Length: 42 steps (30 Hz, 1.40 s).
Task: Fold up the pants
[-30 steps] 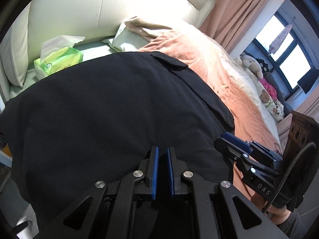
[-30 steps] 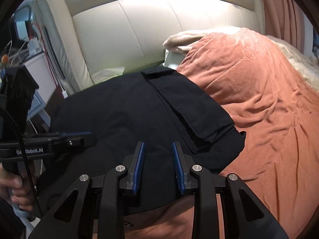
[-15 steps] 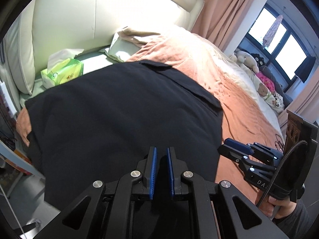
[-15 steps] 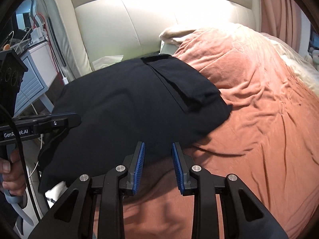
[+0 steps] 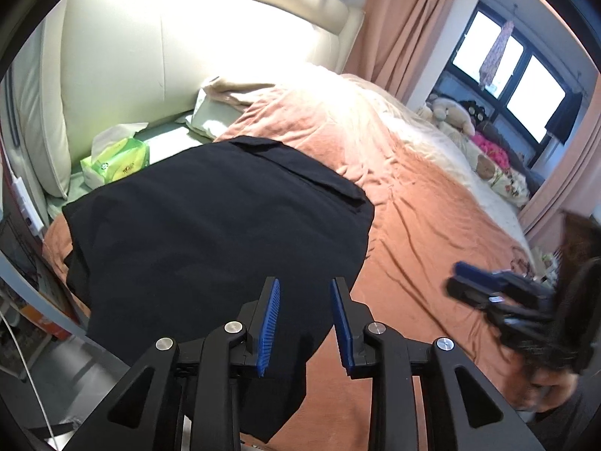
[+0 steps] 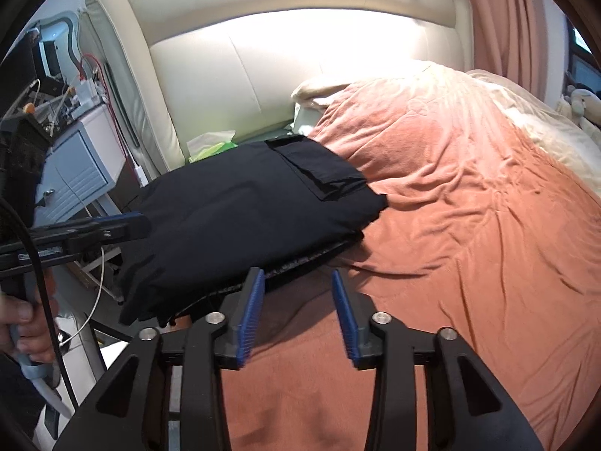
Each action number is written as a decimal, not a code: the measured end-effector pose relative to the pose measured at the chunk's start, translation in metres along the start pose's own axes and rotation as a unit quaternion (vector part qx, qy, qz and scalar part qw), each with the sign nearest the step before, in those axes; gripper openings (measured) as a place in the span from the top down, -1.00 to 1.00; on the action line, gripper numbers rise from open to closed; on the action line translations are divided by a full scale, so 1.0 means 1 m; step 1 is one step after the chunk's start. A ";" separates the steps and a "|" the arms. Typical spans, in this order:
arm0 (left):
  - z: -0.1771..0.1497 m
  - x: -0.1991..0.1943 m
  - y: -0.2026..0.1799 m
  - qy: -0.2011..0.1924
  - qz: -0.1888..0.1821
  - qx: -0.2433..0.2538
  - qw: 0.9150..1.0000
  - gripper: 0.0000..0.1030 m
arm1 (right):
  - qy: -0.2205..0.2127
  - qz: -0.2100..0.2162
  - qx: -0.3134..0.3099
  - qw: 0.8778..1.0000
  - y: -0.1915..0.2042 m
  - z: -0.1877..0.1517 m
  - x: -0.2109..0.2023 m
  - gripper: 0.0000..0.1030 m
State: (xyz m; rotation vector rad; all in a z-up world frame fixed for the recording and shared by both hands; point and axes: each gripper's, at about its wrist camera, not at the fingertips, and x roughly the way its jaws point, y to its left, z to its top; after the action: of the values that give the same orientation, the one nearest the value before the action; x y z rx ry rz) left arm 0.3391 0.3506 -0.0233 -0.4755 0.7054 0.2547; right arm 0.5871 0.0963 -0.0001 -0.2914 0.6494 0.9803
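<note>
The black pants [image 5: 210,233] lie folded in a thick stack on the orange bedspread [image 5: 420,233] near the headboard; a pocket flap faces up. In the right wrist view the pants [image 6: 240,210] sit ahead and left of my right gripper [image 6: 296,285]. Its jaws are opening with nothing between them, over bare bedspread just short of the stack's near edge. My left gripper [image 5: 305,291] hovers above the near part of the pants, its jaws also opening and empty. The right gripper [image 5: 484,289] shows blurred at the right of the left wrist view, and the left gripper [image 6: 97,225] at the left of the right one.
A green tissue pack [image 5: 116,158] lies beside the cream headboard [image 5: 180,49], with a pillow [image 5: 214,116] close by. A white bedside cabinet [image 6: 75,165] with cables stands left of the bed. Soft toys [image 5: 458,112] sit by the window. The pants' left edge hangs over the bedside.
Both grippers have pulled back and up from the pants, which now look smaller. Both sets of jaws have widened; the left was nearly shut before.
</note>
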 end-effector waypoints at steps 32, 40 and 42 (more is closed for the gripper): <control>-0.070 -0.085 -0.087 -0.062 0.000 0.078 0.995 -0.85 | -0.069 -0.113 0.038 0.990 -0.010 -0.098 -0.182 -0.94; -0.092 -0.131 -0.134 -0.101 0.019 0.122 0.987 -0.99 | -0.095 -0.115 0.041 0.988 0.008 -0.131 -0.236 -0.99; -0.099 -0.142 -0.144 -0.105 0.014 0.128 0.986 -0.99 | -0.102 -0.112 0.043 0.988 0.010 -0.140 -0.250 -0.99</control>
State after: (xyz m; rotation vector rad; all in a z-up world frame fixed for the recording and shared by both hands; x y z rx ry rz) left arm 0.2338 0.1678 0.0548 -0.1906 0.5301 0.2333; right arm 0.4291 -0.1380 0.0491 -0.1802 0.4598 0.7523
